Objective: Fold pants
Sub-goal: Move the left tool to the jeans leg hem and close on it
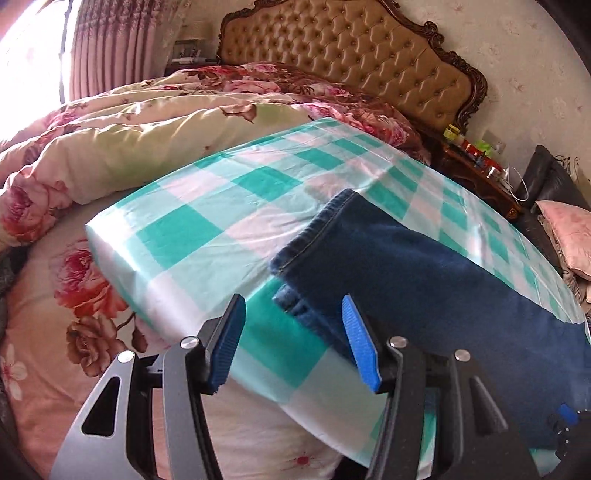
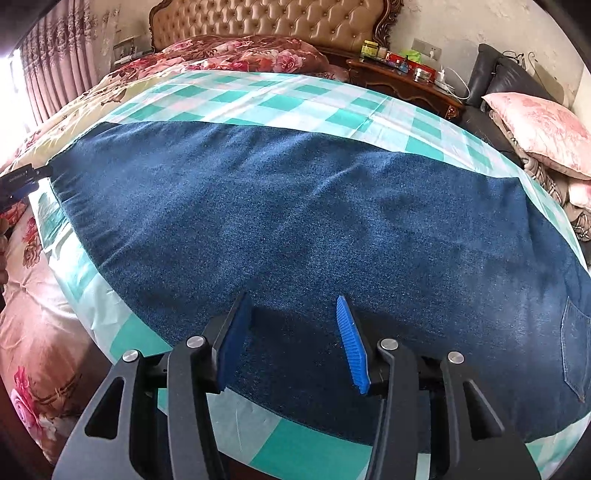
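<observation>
1. Centrally, in the right wrist view, one pair of dark blue pants (image 2: 295,221) lies flat across the teal-and-white checked cloth (image 2: 258,96), already doubled lengthwise, leg on leg, spanning the frame from left to right; a back pocket shows at lower right.
2. Right gripper (image 2: 291,339), lower centre of its view: jaws apart and released, hovering over the near edge of the pants, nothing between the blue pads.
3. Left gripper (image 1: 295,343), lower centre of its view: jaws likewise apart, empty, poised just beside the stacked hems (image 1: 295,254) at the leg end. It also appears as a small dark shape at the far left edge of the right wrist view.
4. Risk, judged: the two hems lie slightly offset, so a pinch here may catch only the upper layer, and the legs would separate when lifted.
5. Risk, judged: the glossy cloth may be caught along with the denim and drag, wrinkling the surface beneath.
6. Risk, judged: unequal lifting by the two grippers would skew the crease.
7. Count: one pair of pants, two grippers, one checked cloth, one tufted headboard (image 2: 266,22), one pink pillow (image 2: 535,129) at upper right, one floral quilt (image 1: 110,147).
</observation>
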`<state>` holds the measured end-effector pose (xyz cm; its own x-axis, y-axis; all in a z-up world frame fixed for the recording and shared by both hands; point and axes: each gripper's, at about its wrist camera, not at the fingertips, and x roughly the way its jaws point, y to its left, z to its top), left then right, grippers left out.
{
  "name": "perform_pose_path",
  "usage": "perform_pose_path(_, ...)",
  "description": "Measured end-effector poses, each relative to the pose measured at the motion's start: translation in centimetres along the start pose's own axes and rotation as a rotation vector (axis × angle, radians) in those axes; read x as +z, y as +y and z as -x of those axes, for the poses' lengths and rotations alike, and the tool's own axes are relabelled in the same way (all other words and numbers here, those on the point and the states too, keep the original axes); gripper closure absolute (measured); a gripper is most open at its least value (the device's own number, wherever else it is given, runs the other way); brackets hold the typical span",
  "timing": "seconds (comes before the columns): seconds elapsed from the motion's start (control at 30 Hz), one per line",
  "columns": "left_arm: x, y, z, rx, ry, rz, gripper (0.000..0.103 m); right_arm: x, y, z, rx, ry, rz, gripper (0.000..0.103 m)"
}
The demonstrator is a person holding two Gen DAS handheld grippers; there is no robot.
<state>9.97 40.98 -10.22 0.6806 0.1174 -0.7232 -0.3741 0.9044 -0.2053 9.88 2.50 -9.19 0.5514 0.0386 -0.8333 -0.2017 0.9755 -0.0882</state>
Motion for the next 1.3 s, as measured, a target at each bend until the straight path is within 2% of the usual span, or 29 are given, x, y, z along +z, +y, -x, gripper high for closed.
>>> perform_pose_path(0.17, 0.5, -0.1, -1.2, 0.028, 0.032, 0.023, 0.052, 0.0, 0.0, 0.0, -0.002, -0.001, 0.001, 0.058)
perform_pose_path(0.23, 0.8, -0.3, -1.3, 0.018, 0.041, 0.018, 0.067, 0.0, 0.0, 0.0, -0.001, 0.0, -0.001, 0.058)
perform_pose_path(0.27, 0.9, -0.5, -1.4, 0.012, 0.05, 0.01, 0.069, 0.0, 0.0, 0.0, -0.002, 0.0, -0.002, 0.058)
perform_pose_path(0.37, 1.0, -0.9, -1.7, 0.034, 0.065, -0.005, 0.07, 0.0, 0.0, 0.1, -0.006, -0.002, -0.002, 0.057)
perform_pose_path(0.6, 1.1, -0.9, -1.1, 0.026, 0.056, 0.008, 0.083, 0.0, 0.0, 0.1, -0.007, -0.005, -0.003, 0.057)
perform_pose_path(0.83, 1.5, -2.3, 0.2, 0.056, 0.013, -0.035, 0.084, 0.0, -0.1, 0.1, -0.008, -0.007, -0.004, 0.055)
perform_pose_path(1.1, 1.6, -4.6, 2.0, 0.107, -0.04, -0.127, 0.084, 0.3, 0.0, 0.1, -0.029, -0.004, -0.008, 0.052)
perform_pose_path(1.3, 1.8, -6.0, 3.0, 0.134, -0.069, -0.191, 0.084, 1.0, 0.0, 2.1, -0.006, -0.113, -0.026, 0.052)
